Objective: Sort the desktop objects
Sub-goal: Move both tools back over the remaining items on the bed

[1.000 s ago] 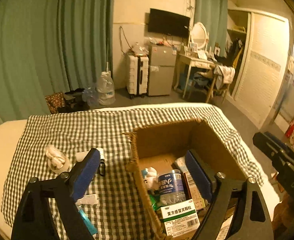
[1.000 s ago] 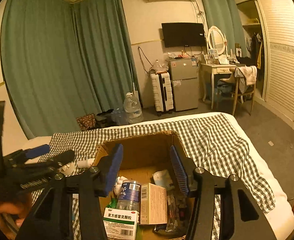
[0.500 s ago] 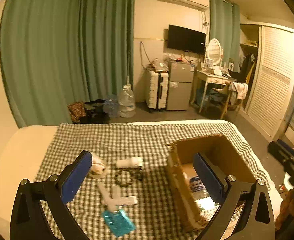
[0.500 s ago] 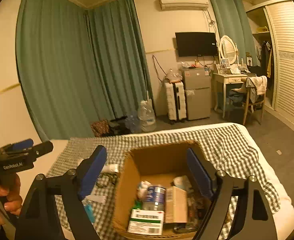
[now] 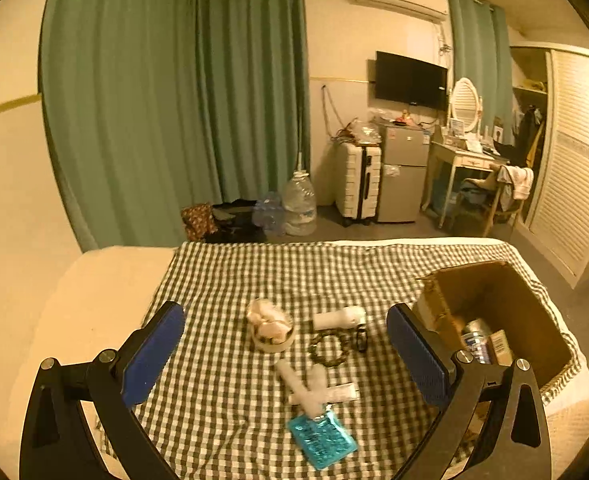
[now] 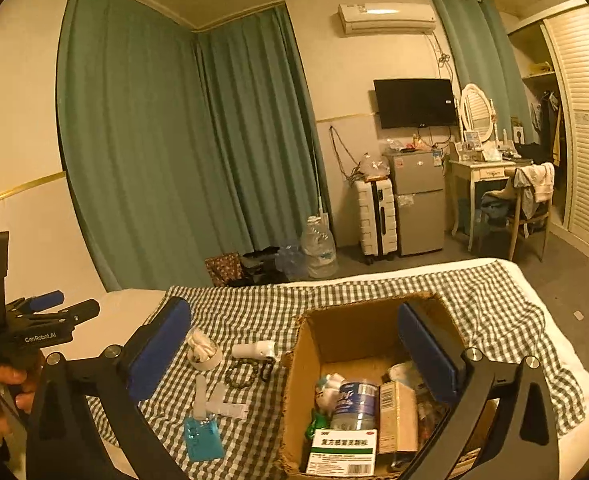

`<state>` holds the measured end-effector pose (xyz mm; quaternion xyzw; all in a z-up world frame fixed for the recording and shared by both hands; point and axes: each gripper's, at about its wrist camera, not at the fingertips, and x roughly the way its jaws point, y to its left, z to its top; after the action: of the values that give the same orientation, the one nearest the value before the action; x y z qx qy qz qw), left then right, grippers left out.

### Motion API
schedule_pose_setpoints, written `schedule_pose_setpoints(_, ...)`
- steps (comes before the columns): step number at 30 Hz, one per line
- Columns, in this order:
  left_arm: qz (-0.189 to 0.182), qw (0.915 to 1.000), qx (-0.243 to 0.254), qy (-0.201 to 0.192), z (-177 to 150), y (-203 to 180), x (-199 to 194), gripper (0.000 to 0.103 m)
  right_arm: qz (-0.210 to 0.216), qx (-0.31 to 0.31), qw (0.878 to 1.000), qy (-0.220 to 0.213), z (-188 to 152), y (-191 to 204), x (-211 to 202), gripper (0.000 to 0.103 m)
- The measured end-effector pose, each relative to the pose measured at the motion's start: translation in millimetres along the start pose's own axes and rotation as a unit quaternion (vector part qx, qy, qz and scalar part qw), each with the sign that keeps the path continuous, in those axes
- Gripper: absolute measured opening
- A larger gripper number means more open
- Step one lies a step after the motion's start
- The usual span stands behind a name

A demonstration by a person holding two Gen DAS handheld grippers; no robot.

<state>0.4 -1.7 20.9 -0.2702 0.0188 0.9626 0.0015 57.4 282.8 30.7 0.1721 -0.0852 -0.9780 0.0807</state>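
The left gripper [image 5: 285,354] hangs spread wide and empty above the checked cloth [image 5: 222,280] — between its blue pads [image 5: 154,354] lie a small tub [image 5: 270,326], a white bottle [image 5: 338,317], a bead bracelet [image 5: 328,350], crossed white tubes [image 5: 308,386] and a teal packet [image 5: 321,438]. The box [image 5: 506,304] sits just to its right. The right gripper [image 6: 294,356], also parted and empty, hovers over the box [image 6: 358,332], which holds a can [image 6: 354,404], a white carton [image 6: 344,450] with Chinese print and what looks like a brown carton [image 6: 398,412]. The left gripper's body reads "GenRobot.AI".
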Motion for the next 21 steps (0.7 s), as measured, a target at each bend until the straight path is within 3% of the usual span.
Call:
schedule_pose_setpoints(7, 0.018, 0.9995, -0.019, 0.017, -21.0, 30.9, 29.9, 0.103, 0.019, -0.013, 0.999, 0.032, -12.9, 18.6, 26.2, 0.103)
schedule_pose_setpoints(13, 0.021, 0.9976, -0.037, 0.055, -34.4, 56.8, 60.8, 0.103, 0.033, -0.041, 0.996, 0.07, -31.3, 44.7, 57.1, 0.103)
schedule_pose_setpoints(21, 0.024, 0.9934, -0.035, 0.107, -52.9, 77.7, 101.2, 0.103, 0.072, -0.087, 0.98, 0.164, -78.5, 98.6, 115.5, 0.103)
